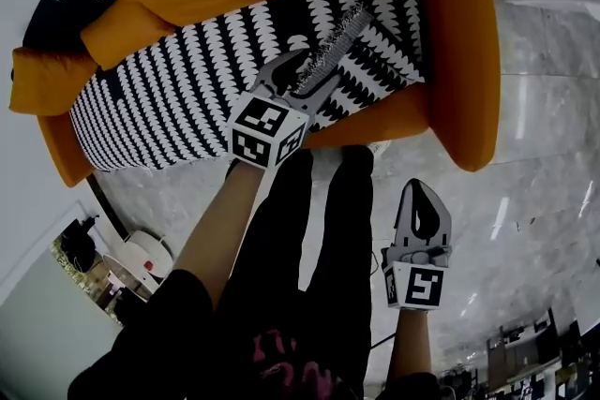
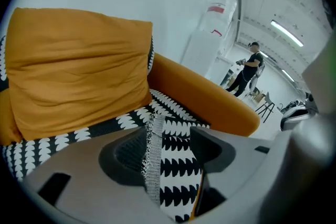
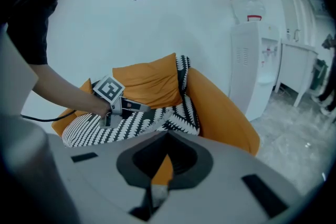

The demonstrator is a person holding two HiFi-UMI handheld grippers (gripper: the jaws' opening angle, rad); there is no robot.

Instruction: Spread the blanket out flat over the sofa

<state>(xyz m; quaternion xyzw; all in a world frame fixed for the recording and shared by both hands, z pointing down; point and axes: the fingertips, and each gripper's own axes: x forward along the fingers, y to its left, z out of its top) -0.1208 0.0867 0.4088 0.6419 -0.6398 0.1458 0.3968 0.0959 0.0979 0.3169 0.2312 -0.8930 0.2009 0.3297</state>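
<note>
Our left tongs (image 2: 168,136) gape round the knitted hem (image 2: 152,149), our likeliest hold on the soft, light blanket (image 2: 181,170); right tongs (image 1: 419,197) clenched, empty.

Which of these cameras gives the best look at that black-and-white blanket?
The head view: from above, the blanket covers the sofa seat. The left gripper view shows only a strip with its grey edge; the right gripper view shows it small, from the side.

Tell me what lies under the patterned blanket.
The orange sofa; its arms and front edge show around the blanket. The seat beneath is covered, so nothing else there can be seen.
</note>
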